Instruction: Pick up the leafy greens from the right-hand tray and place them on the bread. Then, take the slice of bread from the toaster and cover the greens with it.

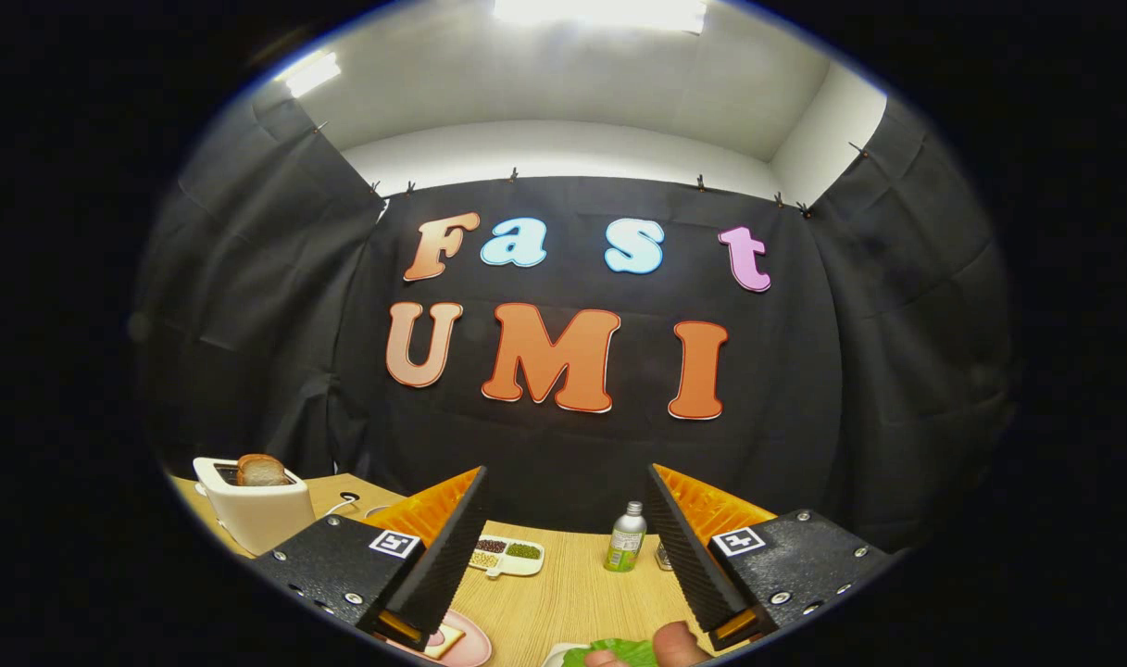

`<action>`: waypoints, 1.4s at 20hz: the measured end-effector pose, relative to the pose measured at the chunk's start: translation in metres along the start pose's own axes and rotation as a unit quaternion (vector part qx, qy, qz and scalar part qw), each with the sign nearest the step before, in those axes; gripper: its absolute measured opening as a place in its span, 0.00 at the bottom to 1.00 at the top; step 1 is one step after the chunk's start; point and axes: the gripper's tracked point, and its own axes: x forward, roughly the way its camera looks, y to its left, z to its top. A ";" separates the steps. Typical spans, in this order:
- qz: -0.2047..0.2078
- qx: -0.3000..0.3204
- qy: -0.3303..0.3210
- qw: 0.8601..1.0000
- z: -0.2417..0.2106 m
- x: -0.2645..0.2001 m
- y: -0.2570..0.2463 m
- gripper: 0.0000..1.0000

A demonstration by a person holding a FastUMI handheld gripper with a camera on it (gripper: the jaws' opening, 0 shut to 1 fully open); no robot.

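Here the fingers (pixel 563 547) stand wide apart, empty; bright leafy greens (pixel 609 653) lie below, bread (pixel 261 471) browned in the toaster (pixel 253 509).

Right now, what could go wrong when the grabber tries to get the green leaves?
1. A person's finger rests by the leafy greens, near the open gripper; it might get pinched.
2. The small bottle stands just ahead between the fingers; a forward swing could topple it.
3. The bread slice sits loosely in the toaster and could slip later.
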 end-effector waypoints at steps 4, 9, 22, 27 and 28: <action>-0.001 0.014 0.011 1.000 -0.015 0.011 0.001 0.99; -0.005 0.016 0.038 0.999 -0.035 0.018 -0.004 0.99; 0.055 0.037 0.249 0.966 -0.116 0.002 -0.008 0.99; 0.071 0.081 0.350 0.931 -0.160 -0.016 -0.007 0.99; 0.068 0.086 0.365 0.925 -0.168 -0.018 -0.008 0.99</action>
